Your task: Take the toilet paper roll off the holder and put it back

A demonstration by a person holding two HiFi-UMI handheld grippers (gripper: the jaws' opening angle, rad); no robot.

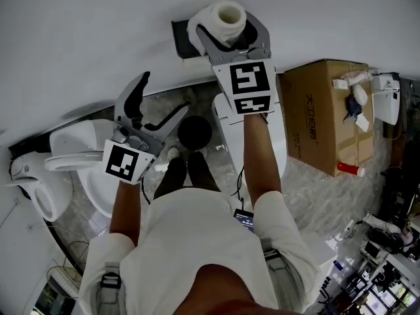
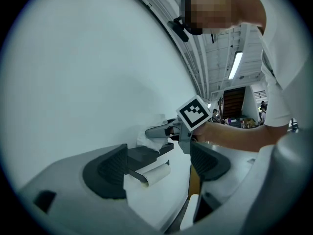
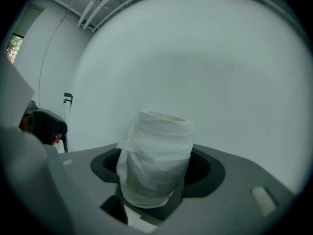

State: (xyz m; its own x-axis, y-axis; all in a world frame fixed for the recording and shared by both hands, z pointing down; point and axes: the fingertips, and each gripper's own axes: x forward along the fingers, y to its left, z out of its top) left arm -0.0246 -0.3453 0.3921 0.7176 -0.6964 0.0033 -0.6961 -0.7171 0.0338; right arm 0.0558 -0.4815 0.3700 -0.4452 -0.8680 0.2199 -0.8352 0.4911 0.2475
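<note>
The white toilet paper roll (image 1: 223, 15) stands upright between the jaws of my right gripper (image 1: 228, 28), close to the white wall. In the right gripper view the roll (image 3: 156, 155) fills the gap, with loose wrinkled paper round it and both dark pads against its sides. The black holder (image 1: 178, 35) is fixed to the wall just left of and below the roll. Through the left gripper view, the holder (image 2: 146, 155) is a black shelf with something white under it. My left gripper (image 1: 164, 94) hangs open and empty, lower left, away from the holder.
A white toilet (image 1: 65, 156) stands at the lower left. A cardboard box (image 1: 325, 110) with small items on top stands to the right. A round black object (image 1: 195, 131) and a white unit (image 1: 223, 120) are below the holder. The person's feet stand on the grey floor.
</note>
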